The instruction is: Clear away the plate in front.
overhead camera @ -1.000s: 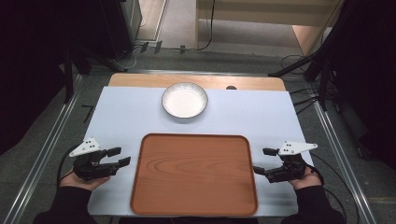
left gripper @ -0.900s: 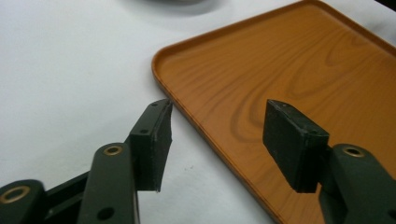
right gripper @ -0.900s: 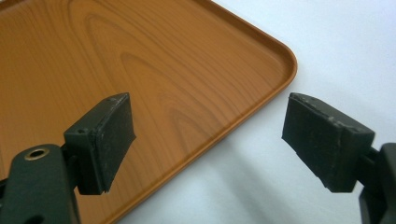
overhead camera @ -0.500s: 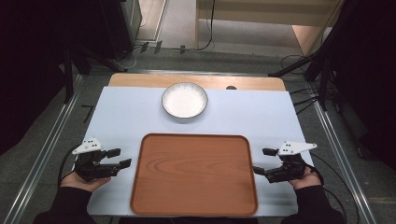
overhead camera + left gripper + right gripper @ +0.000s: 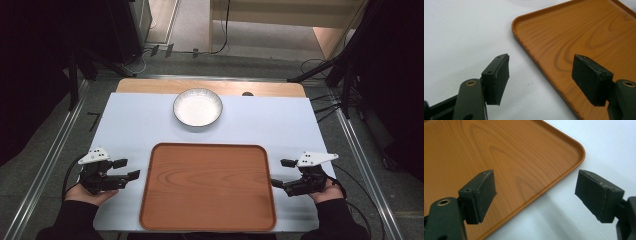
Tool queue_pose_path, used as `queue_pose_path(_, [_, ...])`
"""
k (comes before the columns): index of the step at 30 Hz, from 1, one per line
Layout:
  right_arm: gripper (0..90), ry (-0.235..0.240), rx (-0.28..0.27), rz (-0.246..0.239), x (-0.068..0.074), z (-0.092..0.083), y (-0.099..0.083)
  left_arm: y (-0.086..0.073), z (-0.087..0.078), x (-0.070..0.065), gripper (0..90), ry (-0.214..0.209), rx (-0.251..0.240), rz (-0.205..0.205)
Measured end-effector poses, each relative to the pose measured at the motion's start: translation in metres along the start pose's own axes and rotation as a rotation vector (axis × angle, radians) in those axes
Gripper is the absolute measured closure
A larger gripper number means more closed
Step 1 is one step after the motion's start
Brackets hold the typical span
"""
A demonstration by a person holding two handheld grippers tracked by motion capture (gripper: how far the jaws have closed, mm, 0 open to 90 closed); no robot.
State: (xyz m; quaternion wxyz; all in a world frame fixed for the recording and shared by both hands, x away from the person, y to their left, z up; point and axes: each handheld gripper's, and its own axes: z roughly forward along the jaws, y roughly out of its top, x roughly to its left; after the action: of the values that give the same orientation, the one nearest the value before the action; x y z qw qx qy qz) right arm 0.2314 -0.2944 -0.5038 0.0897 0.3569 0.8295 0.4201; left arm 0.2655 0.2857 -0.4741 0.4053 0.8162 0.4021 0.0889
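Wood-grained and orange-brown, the tray point(image 5: 207, 186) is lying flat at the near middle of the desk point(image 5: 130, 125), on the pale sheet that covers most of it (a strip of bare wood is showing along the far edge). A white bowl point(image 5: 198, 107) is sitting beyond the tray, well apart from it, upright and holding nothing that can be made out.

The left gripper point(image 5: 124, 169) is resting in the person's left hand point(image 5: 90, 192) just beside the tray's left edge, its fingers pointing toward the tray and standing wide apart with nothing between them. In the left gripper view one finger point(image 5: 497, 78) is hanging over the pale sheet and the other over the tray point(image 5: 579, 32), with the tray's rim running between them.

The right gripper point(image 5: 281, 173) is sitting in the right hand point(image 5: 326, 192) just beside the tray's right edge, fingers likewise spread and gripping nothing. In the right gripper view the tray's rounded corner point(image 5: 577, 148) is lying between the two fingers point(image 5: 480, 195), one over wood, one over the sheet.
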Motion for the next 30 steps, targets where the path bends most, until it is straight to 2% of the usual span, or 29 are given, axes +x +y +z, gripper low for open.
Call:
queue_pose_path(6, [17.7, 0.002, 0.005, 0.001, 0.000, 0.001, 0.000, 0.000, -0.001, 0.000, 29.2, 0.010, -0.004, 0.005])
queue_pose_path(10, [17.7, 0.002, 0.005, 0.002, 0.000, 0.001, 0.000, 0.000, 0.001, 0.000, 29.5, 0.007, 0.013, -0.001])
queue_pose_path(12, [17.6, 0.003, 0.005, -0.001, 0.000, 0.001, 0.000, 0.003, 0.006, 0.003, 30.8, -0.001, 0.022, -0.041])
queue_pose_path(14, [17.6, 0.003, 0.006, -0.002, 0.000, 0.002, 0.000, 0.004, 0.008, 0.004, 30.7, -0.005, 0.023, -0.048])
queue_pose_path(18, [17.7, 0.005, 0.006, -0.003, 0.000, 0.002, 0.000, 0.008, 0.014, 0.007, 30.0, 0.013, 0.020, -0.023])
queue_pose_path(25, [17.7, 0.005, 0.013, -0.002, 0.000, 0.003, 0.000, 0.014, 0.025, 0.015, 31.3, 0.023, 0.041, -0.022])
queue_pose_path(30, [17.7, 0.008, 0.017, -0.003, 0.000, 0.004, 0.000, 0.019, 0.031, 0.020, 31.4, 0.030, 0.027, -0.018])
